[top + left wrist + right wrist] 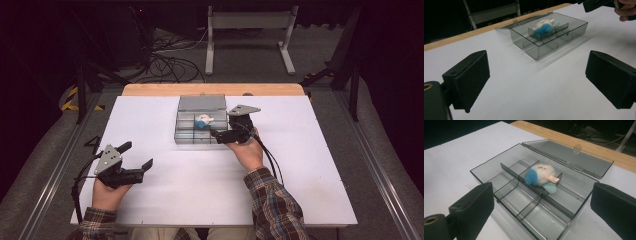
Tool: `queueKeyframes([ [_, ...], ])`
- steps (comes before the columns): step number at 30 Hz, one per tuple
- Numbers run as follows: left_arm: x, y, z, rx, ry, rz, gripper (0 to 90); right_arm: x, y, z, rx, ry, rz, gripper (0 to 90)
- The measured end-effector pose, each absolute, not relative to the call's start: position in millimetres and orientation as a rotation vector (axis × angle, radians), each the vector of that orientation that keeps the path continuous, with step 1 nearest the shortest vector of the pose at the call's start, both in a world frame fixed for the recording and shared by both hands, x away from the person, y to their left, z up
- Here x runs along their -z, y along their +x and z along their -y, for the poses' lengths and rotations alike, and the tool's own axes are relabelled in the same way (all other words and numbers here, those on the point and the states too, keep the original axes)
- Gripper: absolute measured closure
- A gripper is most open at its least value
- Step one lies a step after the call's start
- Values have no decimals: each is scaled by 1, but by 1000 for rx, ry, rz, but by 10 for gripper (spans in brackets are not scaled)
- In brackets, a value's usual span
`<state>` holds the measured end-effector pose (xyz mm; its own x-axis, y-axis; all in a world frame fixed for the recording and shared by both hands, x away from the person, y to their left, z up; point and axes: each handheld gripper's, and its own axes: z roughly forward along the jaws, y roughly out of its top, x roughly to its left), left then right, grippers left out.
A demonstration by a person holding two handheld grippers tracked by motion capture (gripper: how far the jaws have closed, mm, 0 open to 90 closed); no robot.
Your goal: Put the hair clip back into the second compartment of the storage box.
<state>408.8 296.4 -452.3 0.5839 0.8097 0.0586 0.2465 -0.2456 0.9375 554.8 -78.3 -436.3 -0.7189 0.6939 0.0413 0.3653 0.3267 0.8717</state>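
My right gripper [218, 134], jaws wide and empty, sits centre frame at the clear divided box [486, 168]; the plush toy [540, 176] rests across a divider. I'd back straight out without clipping the wall. Left gripper [136, 156] idles open, lower left
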Motion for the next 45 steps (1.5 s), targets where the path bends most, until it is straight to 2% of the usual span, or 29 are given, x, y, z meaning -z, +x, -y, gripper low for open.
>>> queueKeyframes([
  [10,452,409,-297,-685,1780,-861,60,434,547,86,-1392,947,-2241,1],
  [45,453,408,-300,-689,1764,-870,57,439,517,137,-1536,989,-2128,0],
])
